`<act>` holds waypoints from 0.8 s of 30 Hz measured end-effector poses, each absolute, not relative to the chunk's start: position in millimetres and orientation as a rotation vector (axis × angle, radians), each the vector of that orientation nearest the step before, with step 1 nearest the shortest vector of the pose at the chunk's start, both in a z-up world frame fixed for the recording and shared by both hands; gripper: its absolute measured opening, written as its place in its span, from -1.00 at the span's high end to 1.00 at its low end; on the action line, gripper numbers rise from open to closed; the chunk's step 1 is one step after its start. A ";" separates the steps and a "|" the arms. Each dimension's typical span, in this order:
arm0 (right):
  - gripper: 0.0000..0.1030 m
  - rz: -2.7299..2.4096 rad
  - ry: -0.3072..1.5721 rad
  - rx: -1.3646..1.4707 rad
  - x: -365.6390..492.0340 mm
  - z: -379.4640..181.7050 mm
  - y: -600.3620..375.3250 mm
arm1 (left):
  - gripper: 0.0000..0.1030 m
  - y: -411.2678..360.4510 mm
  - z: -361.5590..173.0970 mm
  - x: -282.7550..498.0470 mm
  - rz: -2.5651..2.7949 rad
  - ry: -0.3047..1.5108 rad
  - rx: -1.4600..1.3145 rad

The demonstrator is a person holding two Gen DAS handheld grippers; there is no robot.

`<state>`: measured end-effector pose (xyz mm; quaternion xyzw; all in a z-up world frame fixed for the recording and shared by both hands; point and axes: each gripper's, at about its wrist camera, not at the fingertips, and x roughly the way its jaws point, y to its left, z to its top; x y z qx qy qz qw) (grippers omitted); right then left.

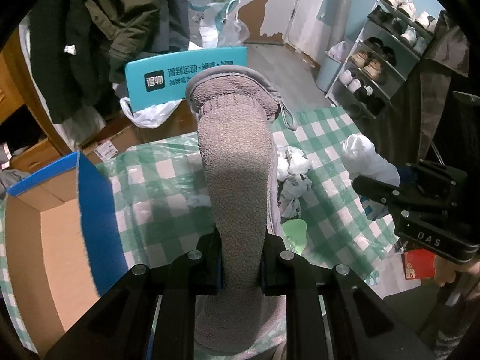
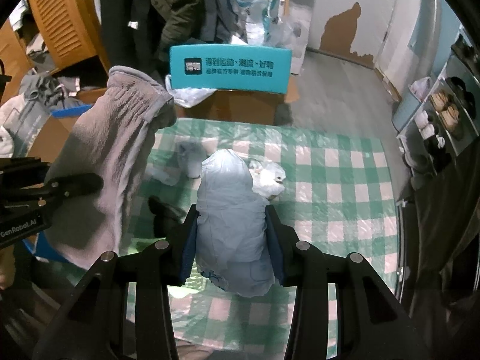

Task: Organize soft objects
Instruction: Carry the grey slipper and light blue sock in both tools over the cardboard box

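Up front in your left wrist view, your left gripper (image 1: 240,270) has its jaws pinched tight on a grey fleece garment (image 1: 237,180), and the fabric stands up out of the pads with a folded, hemmed edge and a little cord loop at the top. Under it you've got the green-and-white checked tablecloth (image 1: 333,138). An open cardboard box (image 1: 54,234) with a blue flap sits just to the left of the gripper. Crumpled white plastic bags (image 1: 292,165) are lying on the cloth right of the fleece, plus a small pale green thing I can't make out. Your right gripper (image 1: 372,192) shows at the right edge with a pale plastic bundle (image 1: 369,159) poking out past its fingers. A teal sign (image 1: 186,78) stands behind the table, and a shoe rack (image 1: 381,69) is off against the far wall.

Over on your right wrist view, the right gripper (image 2: 232,240) is squeezing that pale blue-white plastic bundle (image 2: 231,219) between its blue pads, so the jaws are partly closed around it and it sits above the checked cloth (image 2: 339,180). More crumpled bags (image 2: 268,178) lie just beyond it. The fleece (image 2: 120,156) hangs at the left, clamped in your left gripper (image 2: 90,184). Same teal sign (image 2: 229,69) at the back.
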<state>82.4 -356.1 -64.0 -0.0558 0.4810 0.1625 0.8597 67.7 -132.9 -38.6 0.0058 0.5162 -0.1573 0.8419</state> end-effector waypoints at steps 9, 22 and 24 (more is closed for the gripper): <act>0.22 0.377 0.992 -0.131 76.4 -53.8 -336.9 | 0.66 -103.5 -31.6 57.4 -0.295 1.075 0.006; 0.22 0.446 0.988 -0.163 76.1 -45.3 -289.9 | 0.66 -62.2 -21.8 43.0 -0.245 1.047 0.006; 0.22 0.458 0.988 -0.171 76.3 -43.7 -280.4 | 0.66 -55.0 -19.7 41.6 -0.232 1.042 0.006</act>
